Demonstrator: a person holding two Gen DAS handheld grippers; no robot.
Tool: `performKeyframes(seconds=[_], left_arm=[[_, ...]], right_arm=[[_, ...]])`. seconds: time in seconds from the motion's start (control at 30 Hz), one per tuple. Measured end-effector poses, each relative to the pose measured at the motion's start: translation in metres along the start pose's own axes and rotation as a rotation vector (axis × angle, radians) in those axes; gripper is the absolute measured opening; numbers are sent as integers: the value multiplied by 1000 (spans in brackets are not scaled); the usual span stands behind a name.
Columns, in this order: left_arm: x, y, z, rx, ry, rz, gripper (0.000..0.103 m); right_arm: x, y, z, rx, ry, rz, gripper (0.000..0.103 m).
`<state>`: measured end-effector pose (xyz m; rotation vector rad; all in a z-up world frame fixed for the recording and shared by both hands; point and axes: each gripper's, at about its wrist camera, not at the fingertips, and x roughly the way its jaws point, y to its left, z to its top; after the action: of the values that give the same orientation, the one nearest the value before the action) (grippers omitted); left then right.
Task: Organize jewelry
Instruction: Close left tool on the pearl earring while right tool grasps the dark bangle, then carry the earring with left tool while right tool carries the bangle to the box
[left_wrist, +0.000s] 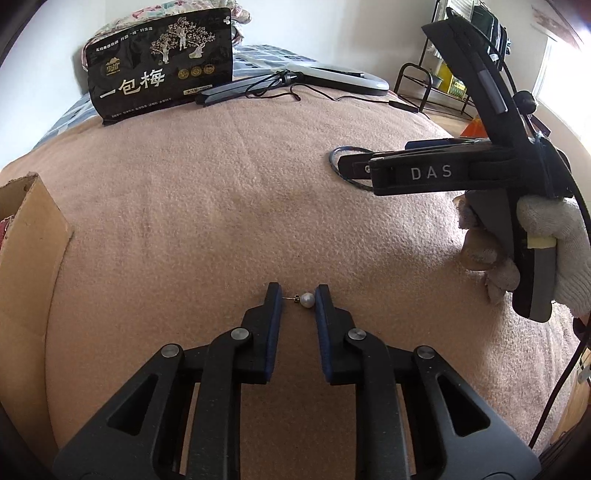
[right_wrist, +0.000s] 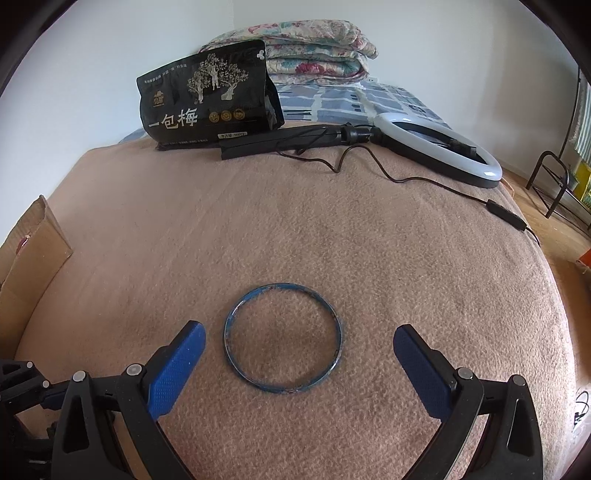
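Note:
A pearl stud earring (left_wrist: 306, 299) lies on the pink blanket (left_wrist: 221, 206), between the tips of my left gripper (left_wrist: 298, 297). The jaws stand narrowly apart around it; the pearl touches or nearly touches the right finger, the post points to the left finger. A blue bangle (right_wrist: 282, 338) lies flat on the blanket just ahead of my right gripper (right_wrist: 299, 338), whose jaws are wide open on either side of it, not touching. In the left wrist view the right gripper (left_wrist: 354, 170) hovers at the right over the bangle (left_wrist: 338, 162), held by a gloved hand.
A cardboard box (left_wrist: 26, 236) stands at the left edge, also in the right wrist view (right_wrist: 29, 240). At the back lie a black snack bag (right_wrist: 210, 99), a ring light (right_wrist: 439, 147) with its cable, and folded quilts (right_wrist: 314, 48). A metal rack (right_wrist: 554, 177) stands at the right.

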<state>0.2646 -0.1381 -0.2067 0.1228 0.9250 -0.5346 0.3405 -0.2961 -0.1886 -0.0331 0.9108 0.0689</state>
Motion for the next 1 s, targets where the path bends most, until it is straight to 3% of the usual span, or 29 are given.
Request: performKeyframes(seconds=[0.23, 0.43, 1.0], left_arm=[[0, 0, -1, -2, -5, 0, 17], [0, 0, -1, 4, -7, 9, 17], [-18, -3, -7, -2, -24, 27, 17]], right_arm=[[14, 3, -3, -20, 63, 16, 97], [10, 3, -3, -22, 65, 25, 74], [-20, 14, -4, -38, 40, 39, 74]])
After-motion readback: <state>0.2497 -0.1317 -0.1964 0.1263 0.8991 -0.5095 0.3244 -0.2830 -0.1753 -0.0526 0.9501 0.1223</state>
